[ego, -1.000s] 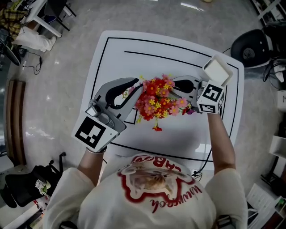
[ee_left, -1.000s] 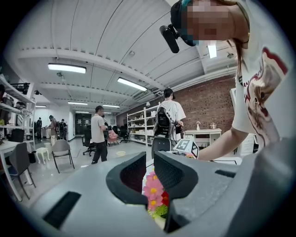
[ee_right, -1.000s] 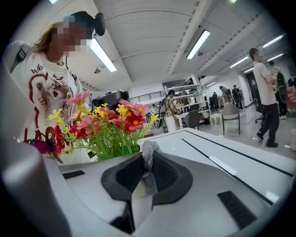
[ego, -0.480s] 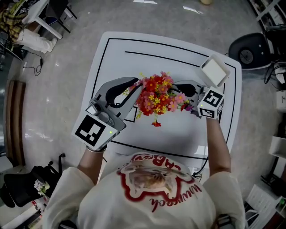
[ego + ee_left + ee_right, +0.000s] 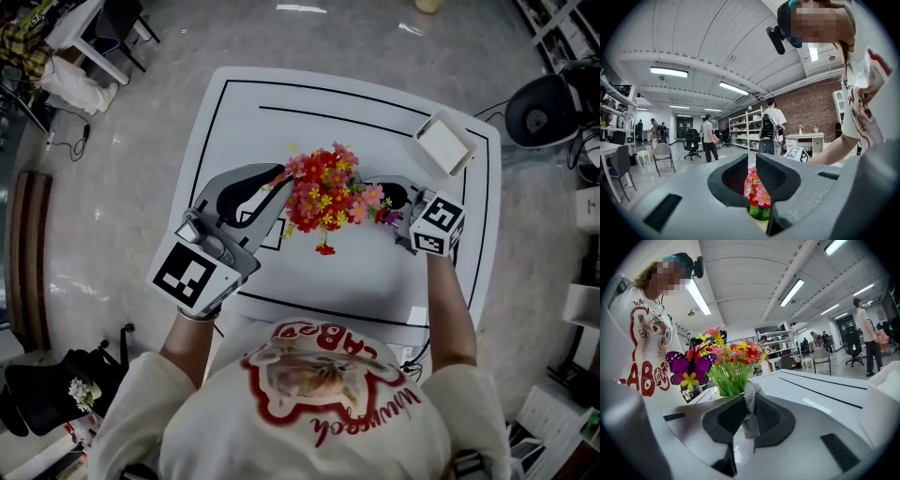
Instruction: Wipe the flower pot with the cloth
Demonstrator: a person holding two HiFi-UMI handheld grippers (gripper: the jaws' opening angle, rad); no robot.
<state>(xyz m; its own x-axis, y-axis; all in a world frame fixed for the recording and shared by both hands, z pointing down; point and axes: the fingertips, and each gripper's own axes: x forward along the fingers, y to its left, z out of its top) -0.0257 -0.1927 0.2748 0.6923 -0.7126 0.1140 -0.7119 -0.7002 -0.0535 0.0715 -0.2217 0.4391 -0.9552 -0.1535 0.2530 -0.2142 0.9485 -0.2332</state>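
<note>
Jaws: right clamped on cloth (image 5: 749,398), left pinched almost closed onto flowers (image 5: 323,192) of pot (image 5: 759,213) mid-table (image 5: 375,281); cloth just beside pot, wiping looks barely started, most left.

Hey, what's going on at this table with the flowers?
A person stands over a white table with a hand-held gripper in each hand and a bunch of artificial flowers between them. The right hand-held gripper is shut on a grey cloth, close beside the flowers. The left hand-held gripper reaches in from the other side, jaws close together with blossoms in the gap; whether they pinch anything is unclear. The pot is hidden under the flowers.
</note>
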